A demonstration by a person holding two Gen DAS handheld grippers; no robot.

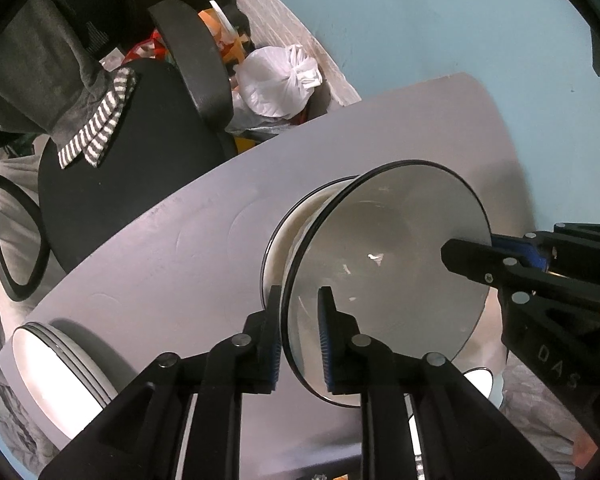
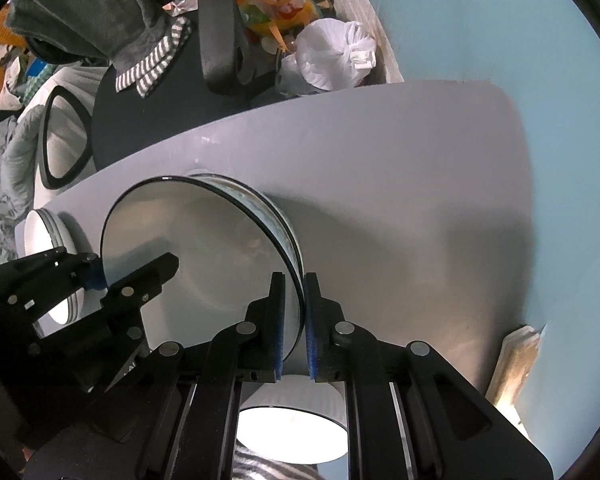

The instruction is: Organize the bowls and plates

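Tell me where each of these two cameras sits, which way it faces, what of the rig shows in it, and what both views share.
Left wrist: sits behind the left gripper, looking along its fingers at the plate rim between them; the right gripper enters from the right.
Right wrist: sits behind the right gripper, facing the same plate's opposite rim; the left gripper enters from the left.
Shared: the plate, grey table, side stack of plates, black chair.

The right gripper (image 2: 294, 328) pinches the dark rim of a bowl (image 2: 204, 248), one finger inside, one outside. Left of the fingers, the left gripper (image 2: 134, 270) straddles the opposite rim. Farther left sits a plate stack (image 2: 44, 236) on the table (image 2: 400, 184).
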